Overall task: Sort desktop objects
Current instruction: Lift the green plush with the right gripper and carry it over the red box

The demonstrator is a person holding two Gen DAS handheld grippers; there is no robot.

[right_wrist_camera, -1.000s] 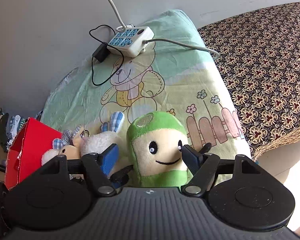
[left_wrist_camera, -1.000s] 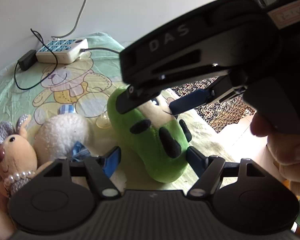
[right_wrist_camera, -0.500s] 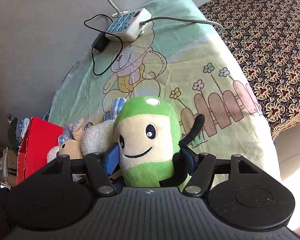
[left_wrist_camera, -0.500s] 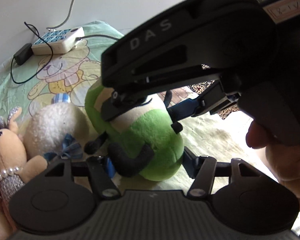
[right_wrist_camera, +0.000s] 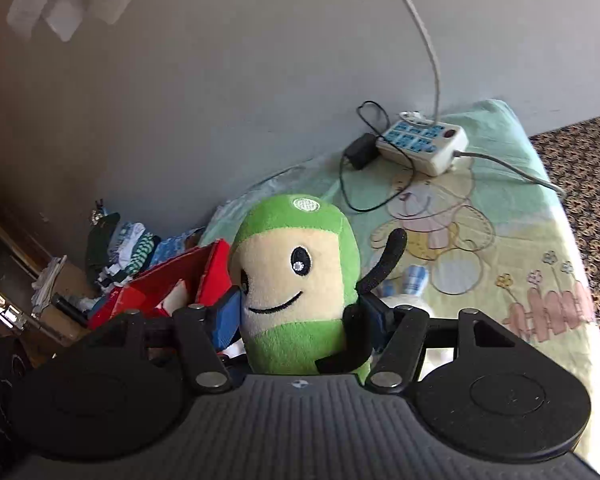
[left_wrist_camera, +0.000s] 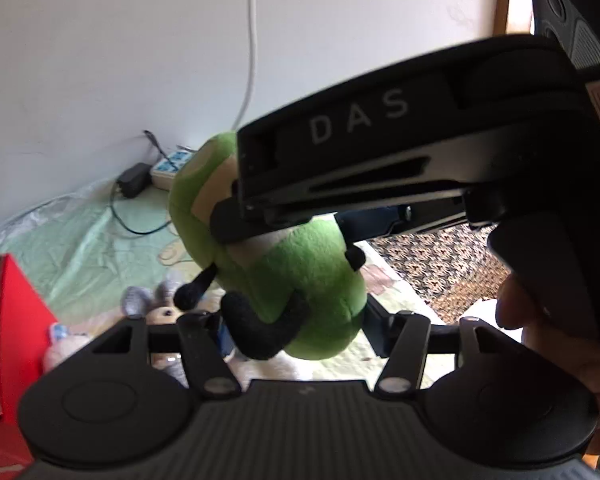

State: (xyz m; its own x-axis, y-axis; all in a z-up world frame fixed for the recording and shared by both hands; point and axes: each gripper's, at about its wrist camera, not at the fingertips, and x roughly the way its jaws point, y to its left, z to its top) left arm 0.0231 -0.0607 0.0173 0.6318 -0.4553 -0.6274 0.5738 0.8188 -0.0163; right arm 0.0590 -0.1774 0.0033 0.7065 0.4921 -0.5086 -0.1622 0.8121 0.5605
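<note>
A green plush toy (right_wrist_camera: 296, 280) with a cream face and black limbs is held upright between the blue pads of my right gripper (right_wrist_camera: 300, 312), lifted above the table. In the left wrist view the same green plush (left_wrist_camera: 296, 280) hangs under the right gripper's black body (left_wrist_camera: 400, 152). My left gripper (left_wrist_camera: 296, 332) is open just below the plush, not holding it. A red box (right_wrist_camera: 172, 284) stands open to the left; it also shows in the left wrist view (left_wrist_camera: 12, 312). A tan mouse plush (left_wrist_camera: 156, 312) and a white fluffy plush (left_wrist_camera: 68, 348) lie on the table.
A white power strip (right_wrist_camera: 424, 144) with a black adapter (right_wrist_camera: 360, 152) and cables lies by the wall at the back. The table has a green teddy-bear cloth (right_wrist_camera: 480, 220). A patterned brown cloth (right_wrist_camera: 592, 200) lies to the right. Clutter (right_wrist_camera: 112, 252) sits behind the red box.
My right gripper has closed on the green plush, lifted it off the table and swung it left toward the red box. The left gripper followed beneath it.
</note>
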